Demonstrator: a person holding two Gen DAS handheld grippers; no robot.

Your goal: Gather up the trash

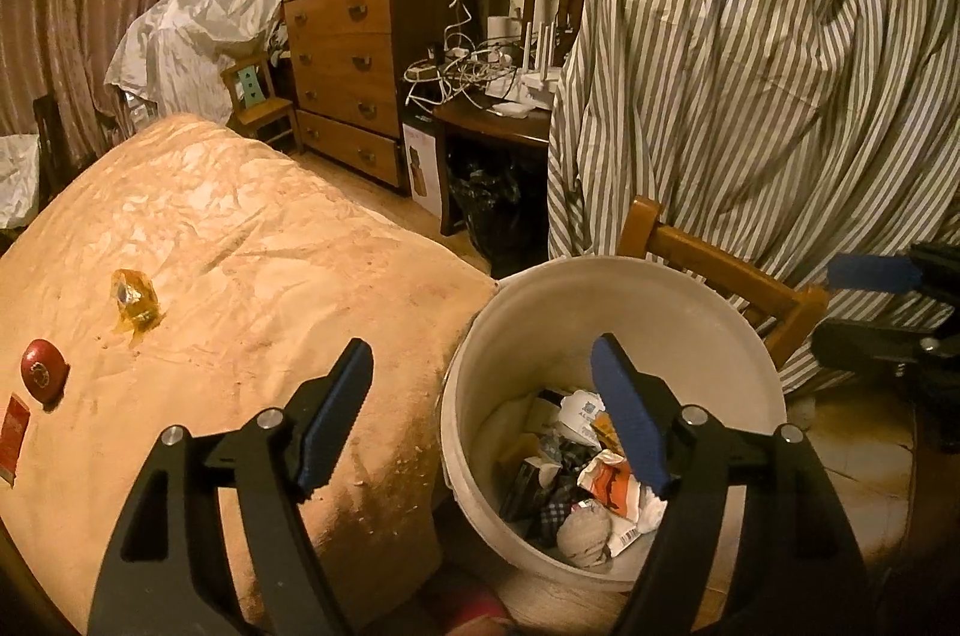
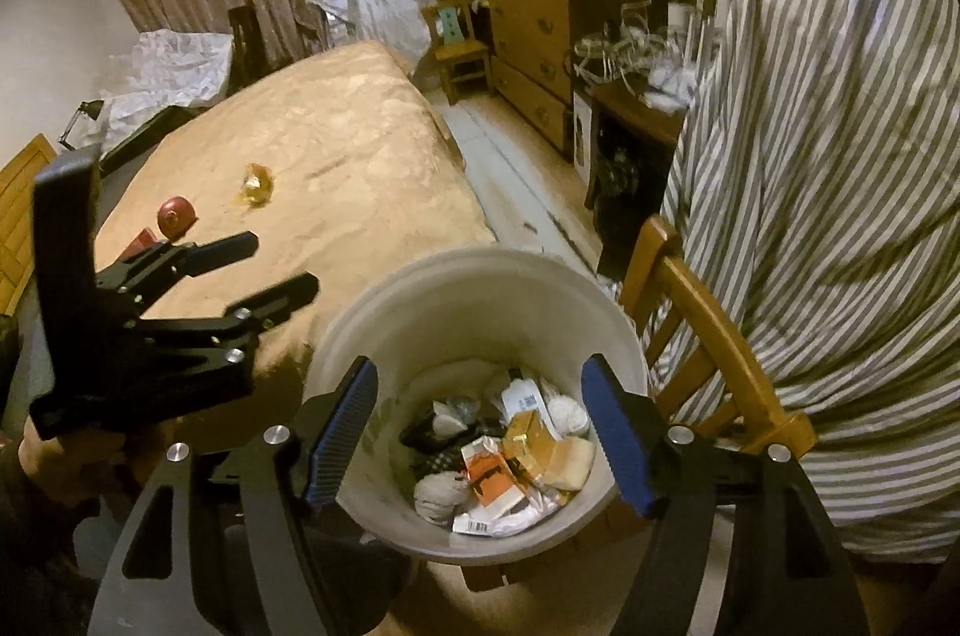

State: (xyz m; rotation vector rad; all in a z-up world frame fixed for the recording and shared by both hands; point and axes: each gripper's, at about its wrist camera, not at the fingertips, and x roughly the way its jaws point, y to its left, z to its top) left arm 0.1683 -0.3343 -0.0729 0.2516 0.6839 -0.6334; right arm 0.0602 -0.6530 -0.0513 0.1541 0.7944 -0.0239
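A white bucket point(image 1: 708, 336) point(image 2: 420, 312) stands beside the table and holds several pieces of trash point(image 1: 594, 474) point(image 2: 510, 456). On the tan tablecloth lie a crumpled yellow wrapper point(image 1: 135, 303) point(image 2: 257, 185), a red round object point(image 1: 42, 366) point(image 2: 175, 215) and a red packet point(image 1: 13, 429). My left gripper point(image 1: 486, 420) is open and empty at the bucket's left rim, and it shows from the side in the right wrist view point(image 2: 282, 270). My right gripper point(image 2: 486, 432) is open and empty above the bucket; one blue pad shows in the left wrist view point(image 1: 870, 271).
A wooden chair point(image 1: 720, 270) point(image 2: 708, 330) draped with a striped cloth point(image 1: 750, 54) stands right behind the bucket. A wooden dresser point(image 1: 348, 78), a side table with tangled cables point(image 1: 474, 66) and plastic-covered piles point(image 1: 198, 24) stand farther back. Curtains hang at left.
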